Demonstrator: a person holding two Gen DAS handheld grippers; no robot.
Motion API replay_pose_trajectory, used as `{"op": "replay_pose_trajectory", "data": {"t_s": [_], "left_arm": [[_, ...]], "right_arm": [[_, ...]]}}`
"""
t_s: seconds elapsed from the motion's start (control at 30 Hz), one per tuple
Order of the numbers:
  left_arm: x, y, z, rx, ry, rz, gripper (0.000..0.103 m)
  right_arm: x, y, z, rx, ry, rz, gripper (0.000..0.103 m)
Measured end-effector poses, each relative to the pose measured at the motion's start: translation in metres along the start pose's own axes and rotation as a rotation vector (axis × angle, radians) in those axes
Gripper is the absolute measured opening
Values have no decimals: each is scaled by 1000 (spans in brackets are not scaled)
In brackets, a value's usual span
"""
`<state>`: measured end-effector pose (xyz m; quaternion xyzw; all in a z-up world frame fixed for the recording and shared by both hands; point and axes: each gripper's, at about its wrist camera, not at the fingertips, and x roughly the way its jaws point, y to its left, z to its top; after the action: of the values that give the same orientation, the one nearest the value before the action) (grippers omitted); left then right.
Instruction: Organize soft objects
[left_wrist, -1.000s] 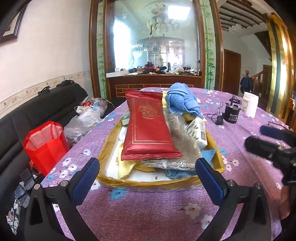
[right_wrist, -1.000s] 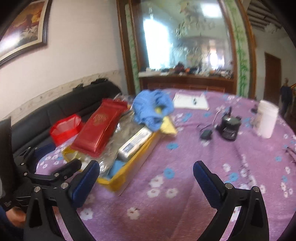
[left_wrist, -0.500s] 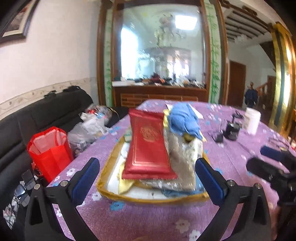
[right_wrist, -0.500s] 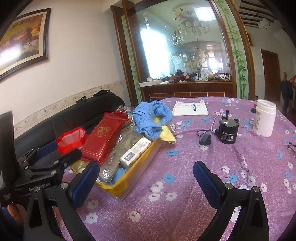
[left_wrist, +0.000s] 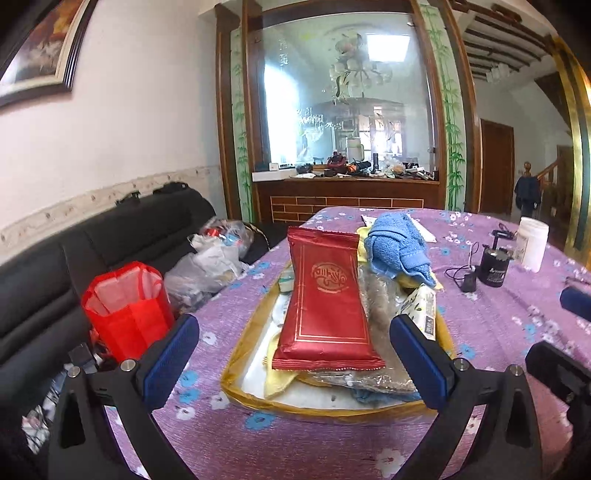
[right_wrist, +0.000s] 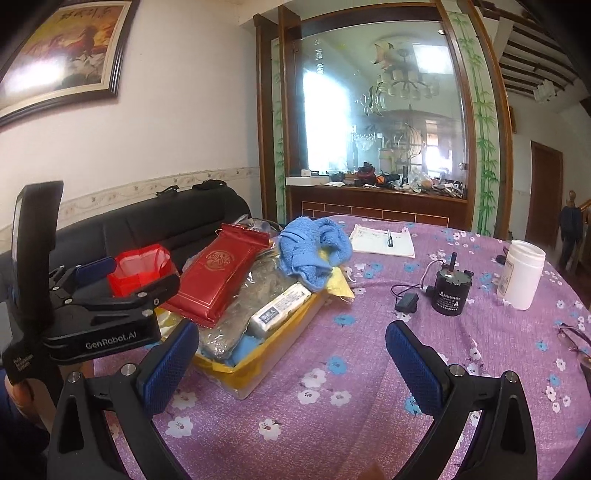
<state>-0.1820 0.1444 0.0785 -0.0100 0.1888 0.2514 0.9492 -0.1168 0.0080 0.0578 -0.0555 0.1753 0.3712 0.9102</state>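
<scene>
Both wide-spread grippers, left gripper and right gripper, were drawn back and raised from the shallow yellow tray, where the glossy red foil packet tops the pile; judged light, slippery, best pinched at its near crimped edge.

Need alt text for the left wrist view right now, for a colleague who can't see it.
The open left hand-held gripper faces a yellow tray piled with a red packet and blue towel on a purple floral tablecloth. A red bag sits left.
</scene>
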Motion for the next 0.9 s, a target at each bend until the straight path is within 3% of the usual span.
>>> {"op": "replay_pose_trajectory", "data": {"t_s": [0.3,0.9], "left_arm": [[-6,-10,-1,60,-27,15,103],[-8,-13,-3,87,-31,34,103]], "right_arm": [[0,-2,0,8,2,-1,103],[1,-10,0,47,10,-7,103]]}}
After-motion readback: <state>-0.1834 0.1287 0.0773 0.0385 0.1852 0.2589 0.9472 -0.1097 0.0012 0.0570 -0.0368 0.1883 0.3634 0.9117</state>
